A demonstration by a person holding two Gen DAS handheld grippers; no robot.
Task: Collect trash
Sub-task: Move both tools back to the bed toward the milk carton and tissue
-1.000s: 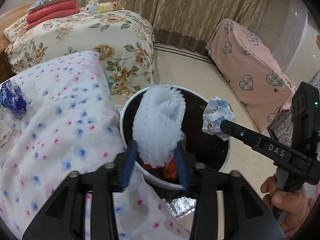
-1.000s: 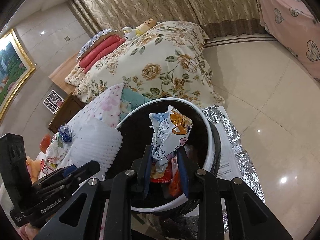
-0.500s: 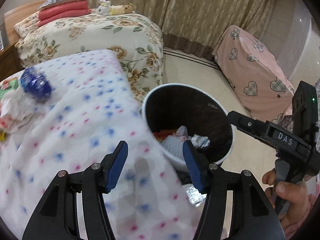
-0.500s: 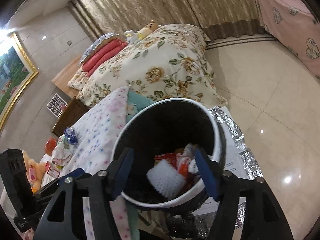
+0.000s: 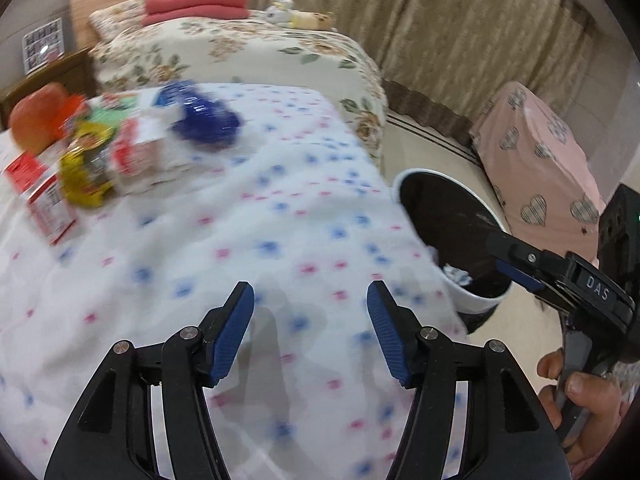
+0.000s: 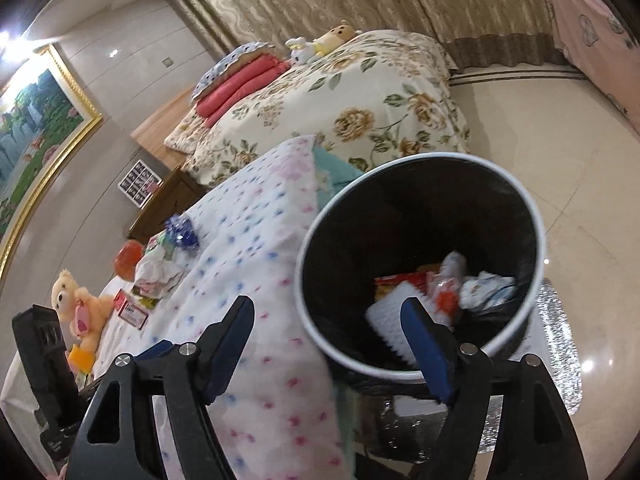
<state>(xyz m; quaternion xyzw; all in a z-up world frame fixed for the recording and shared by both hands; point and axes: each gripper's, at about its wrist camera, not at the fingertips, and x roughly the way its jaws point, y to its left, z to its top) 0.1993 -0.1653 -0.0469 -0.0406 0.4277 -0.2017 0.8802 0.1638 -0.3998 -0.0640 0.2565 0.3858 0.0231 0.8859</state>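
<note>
A round black trash bin with a white rim (image 6: 532, 216) stands on the floor beside the dotted bed cover (image 5: 240, 248); it also shows in the left wrist view (image 5: 476, 300). White foam netting (image 6: 390, 310) and crumpled wrappers (image 6: 484, 286) lie inside it. More trash lies on the cover: a blue crumpled wrapper (image 5: 206, 118), a yellow wrapper (image 5: 86, 172), a red-and-white box (image 5: 46, 200). My left gripper (image 5: 310, 330) is open and empty over the cover. My right gripper (image 6: 330, 346) is open and empty at the bin's near rim; it also shows in the left wrist view (image 5: 520, 260).
A flowered bed (image 6: 352, 108) with folded red blankets (image 5: 196, 6) and plush toys lies behind. A teddy bear (image 6: 78, 304) and an orange round object (image 5: 36, 118) sit on the cover. A pink heart-print cover (image 5: 540, 168) drapes furniture at right. Silver foil (image 6: 554, 348) lies under the bin.
Both grippers opened and dropped the foam netting and the wrapper into the bin. My left gripper has swung left over the bed cover toward the trash pile. My right gripper has drawn back slightly.
</note>
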